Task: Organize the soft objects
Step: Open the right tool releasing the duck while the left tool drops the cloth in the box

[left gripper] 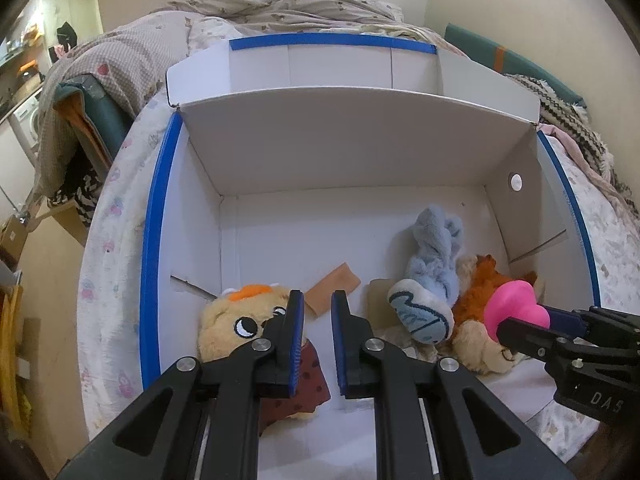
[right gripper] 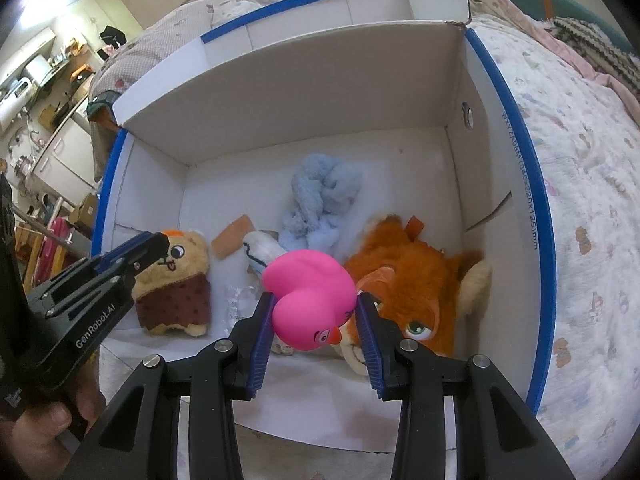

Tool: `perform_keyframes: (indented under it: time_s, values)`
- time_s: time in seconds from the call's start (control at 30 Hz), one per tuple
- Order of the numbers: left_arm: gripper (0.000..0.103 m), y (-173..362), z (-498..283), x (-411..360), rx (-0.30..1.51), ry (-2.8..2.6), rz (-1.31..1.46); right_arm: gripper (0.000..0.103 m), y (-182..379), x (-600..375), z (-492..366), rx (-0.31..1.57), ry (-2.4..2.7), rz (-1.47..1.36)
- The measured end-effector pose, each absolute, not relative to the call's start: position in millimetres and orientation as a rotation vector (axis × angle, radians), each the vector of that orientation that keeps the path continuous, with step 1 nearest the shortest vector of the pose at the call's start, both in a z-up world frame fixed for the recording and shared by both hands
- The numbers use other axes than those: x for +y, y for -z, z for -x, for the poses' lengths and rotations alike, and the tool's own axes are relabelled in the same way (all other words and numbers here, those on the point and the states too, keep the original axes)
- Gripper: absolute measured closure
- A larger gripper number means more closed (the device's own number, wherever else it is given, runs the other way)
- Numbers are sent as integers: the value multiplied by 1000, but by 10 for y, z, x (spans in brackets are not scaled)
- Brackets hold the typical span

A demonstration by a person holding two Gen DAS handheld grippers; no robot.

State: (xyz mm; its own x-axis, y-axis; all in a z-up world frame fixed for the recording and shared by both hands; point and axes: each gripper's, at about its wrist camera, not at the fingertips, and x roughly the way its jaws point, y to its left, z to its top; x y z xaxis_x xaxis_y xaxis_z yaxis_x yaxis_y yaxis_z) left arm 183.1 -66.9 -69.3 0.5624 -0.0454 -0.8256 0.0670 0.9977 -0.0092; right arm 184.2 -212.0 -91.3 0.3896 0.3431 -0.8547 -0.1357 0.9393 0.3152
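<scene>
Inside white cardboard box [right gripper: 280,92], blue-taped rim | smooth pink rubber duck [right gripper: 312,300] clamped in right gripper [right gripper: 316,320] above fuzzy orange fox plush [right gripper: 416,276] at right wall | shaggy blue plush [left gripper: 434,256] mid-floor | tan hamster plush [left gripper: 236,328] near left wall | left gripper [left gripper: 318,340] nearly together, empty

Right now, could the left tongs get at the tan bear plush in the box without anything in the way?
Probably yes. The left tongs hang just above the tan bear plush, nothing between them. But they are nearly shut and empty, so they would need to open first. The right tongs, holding the pink rubber duck, stay off to the side.
</scene>
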Motion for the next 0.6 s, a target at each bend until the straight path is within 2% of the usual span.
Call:
perform_keyframes:
  time_s: [0.1, 0.17, 0.2, 0.23, 0.27, 0.3, 0.33, 0.37, 0.43, 0.6]
  values:
    - [91, 684, -1824, -671, 966, 70, -25, 61, 887, -2146, -1845, 1117, -311, -221]
    - [87, 677, -1814, -688, 963, 76, -31, 53, 867, -2161, -1843, 1109, -315, -238]
    - [77, 676, -1809, -698, 963, 75, -37, 40, 852, -2173, -1838, 1099, -316, -250]
    - [64, 676, -1805, -711, 962, 72, -47, 33, 835, -2182, -1835, 1088, -318, -261]
    - [56, 676, -1801, -723, 963, 66, -59, 32, 811, -2193, -1831, 1075, -323, -272]
    - [41, 672, -1794, -738, 962, 61, -70, 30, 791, -2193, -1831, 1066, -327, -277]
    - [35, 663, -1787, -742, 957, 61, -72, 25, 770, -2195, -1832, 1057, -323, -276]
    - [34, 640, -1770, -744, 943, 61, -71, 21, 745, -2199, -1826, 1044, -316, -274]
    - [33, 573, -1729, -748, 906, 64, -70, 0, 691, -2223, -1809, 1008, -302, -279]
    - [32, 476, -1709, -759, 890, 87, -65, 0, 534, -2279, -1768, 914, -292, -293]
